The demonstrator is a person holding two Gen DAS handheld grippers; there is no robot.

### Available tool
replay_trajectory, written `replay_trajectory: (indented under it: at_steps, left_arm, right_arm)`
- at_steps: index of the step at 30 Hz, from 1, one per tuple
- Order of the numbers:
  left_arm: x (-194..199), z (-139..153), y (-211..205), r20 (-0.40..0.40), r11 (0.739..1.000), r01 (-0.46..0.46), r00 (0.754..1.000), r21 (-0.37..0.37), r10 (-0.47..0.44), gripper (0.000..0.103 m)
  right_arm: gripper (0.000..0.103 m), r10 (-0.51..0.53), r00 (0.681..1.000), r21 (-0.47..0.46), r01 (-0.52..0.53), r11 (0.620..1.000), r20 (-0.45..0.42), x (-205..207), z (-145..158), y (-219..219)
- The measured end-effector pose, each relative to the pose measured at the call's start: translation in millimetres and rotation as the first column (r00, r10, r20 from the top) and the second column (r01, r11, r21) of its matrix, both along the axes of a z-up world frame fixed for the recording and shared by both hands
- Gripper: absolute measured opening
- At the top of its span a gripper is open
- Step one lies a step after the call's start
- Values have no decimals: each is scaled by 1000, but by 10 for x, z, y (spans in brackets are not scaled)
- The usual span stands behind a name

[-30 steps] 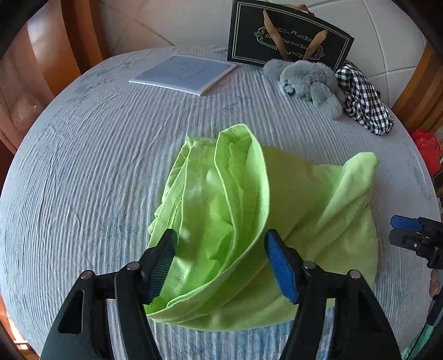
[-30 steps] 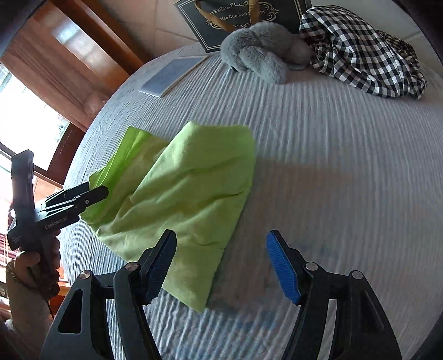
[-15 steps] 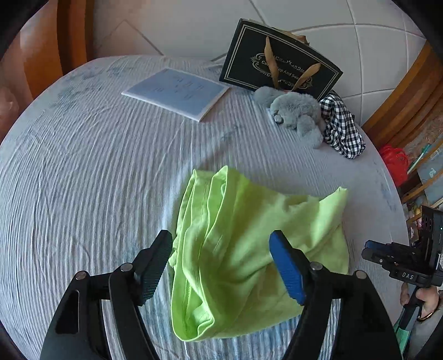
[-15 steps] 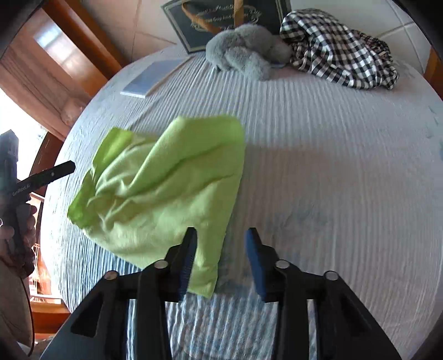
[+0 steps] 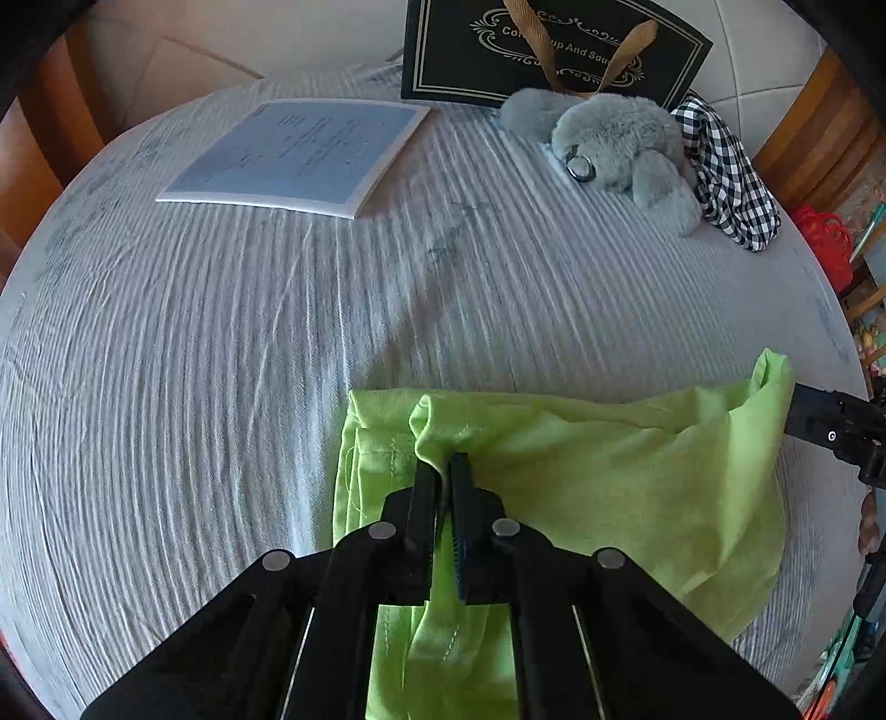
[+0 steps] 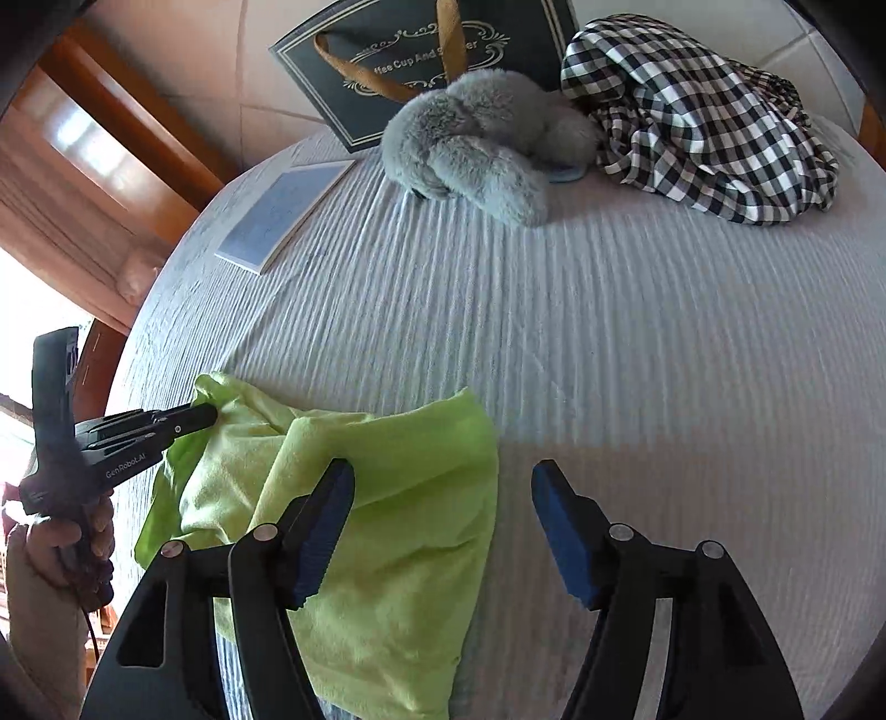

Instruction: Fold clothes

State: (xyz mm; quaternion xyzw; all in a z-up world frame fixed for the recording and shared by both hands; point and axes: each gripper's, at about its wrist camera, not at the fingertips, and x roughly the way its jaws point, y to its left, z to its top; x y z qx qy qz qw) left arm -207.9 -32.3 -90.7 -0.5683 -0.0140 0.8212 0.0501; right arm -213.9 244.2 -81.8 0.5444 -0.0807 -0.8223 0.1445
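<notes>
Lime-green garment (image 5: 581, 487) lies crumpled at 6 o'clock on the grey ribbed bedspread (image 5: 194, 360). Left gripper (image 5: 443, 471) is closed on its bunched hem; right gripper (image 6: 443, 487) hovers wide open, holding nothing. Lifting by one pinched bunch could drag the layers askew.

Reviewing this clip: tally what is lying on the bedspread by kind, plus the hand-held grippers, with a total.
Garments: 2, the lime green garment and the black-and-white checked garment
Plush toys: 1, the grey plush toy
Booklets: 1, the blue booklet
Gift bags: 1, the dark gift bag
Hand-held grippers: 2, left hand-held gripper, right hand-held gripper
Total: 7
</notes>
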Motion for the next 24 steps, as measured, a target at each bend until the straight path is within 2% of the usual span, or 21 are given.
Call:
replay_trajectory:
  at_steps: [1, 2, 3, 5, 7, 9, 10, 11, 12, 13, 14, 15, 17, 22, 23, 24]
  left_arm:
    - [0, 3, 15, -18, 1000, 4, 1000, -27, -5, 3]
    - [4, 46, -6, -44, 998, -16, 999, -58, 13, 2]
    - [7, 100, -90, -73, 996, -56, 996, -68, 51, 2]
    - [14, 209, -259, -131, 987, -137, 983, -85, 125, 2]
    - [-65, 141, -396, -107, 985, -157, 983, -78, 148, 3]
    - [-125, 82, -464, -80, 987, -150, 986, -57, 145, 9]
    - [-135, 76, -479, -74, 987, -149, 987, -52, 145, 14]
    - [-145, 70, -493, -68, 988, -149, 987, -48, 145, 31]
    - [-91, 124, -527, -72, 988, -153, 986, 1, 153, 40]
    - [-14, 199, -545, -87, 987, -156, 983, 44, 159, 53]
    - [90, 276, -539, -102, 985, -157, 981, 65, 163, 61]
    - [195, 307, -528, -100, 986, -151, 983, 68, 157, 64]
    - [397, 329, -506, -85, 988, -139, 986, 69, 144, 66]
    - [833, 126, -428, -44, 989, -131, 990, 69, 134, 66]
    - [881, 76, -412, -34, 988, -133, 990, 74, 136, 63]
    - [909, 28, -397, -19, 988, -134, 991, 71, 135, 55]
  right_arm:
    - [36, -3, 1000, 5, 3, 1000, 2, -31, -21, -25]
    - [20, -6, 1000, 10, 6, 1000, 3, -63, -41, -51]
    - [10, -9, 1000, 14, 8, 1000, 5, -94, -62, -76]
    - [10, -15, 1000, 24, 15, 1000, 9, -156, -103, -124]
    - [11, -58, 998, 24, 57, 998, 19, -196, -140, -27]
    - [13, -99, 995, 25, 99, 995, 29, -233, -176, 68]
    - [14, -98, 995, 16, 98, 995, 30, -200, -154, 79]
    - [15, -87, 996, 9, 87, 996, 25, -149, -113, 80]
    - [23, -74, 997, -10, 74, 997, 22, -73, -63, 84]
    - [43, -63, 998, -32, 64, 997, 23, 22, -12, 98]
    - [55, -58, 998, -51, 59, 997, 23, 131, 24, 114]
    - [67, -52, 998, -68, 53, 996, 23, 239, 58, 128]
    - [67, -26, 999, -76, 29, 997, 43, 414, 48, 101]
    - [67, -2, 999, -55, 5, 998, 49, 809, -36, -52]
    - [65, 10, 999, -41, -8, 999, 50, 848, -70, -118]
    - [49, 30, 998, -30, -29, 999, 63, 868, -112, -188]
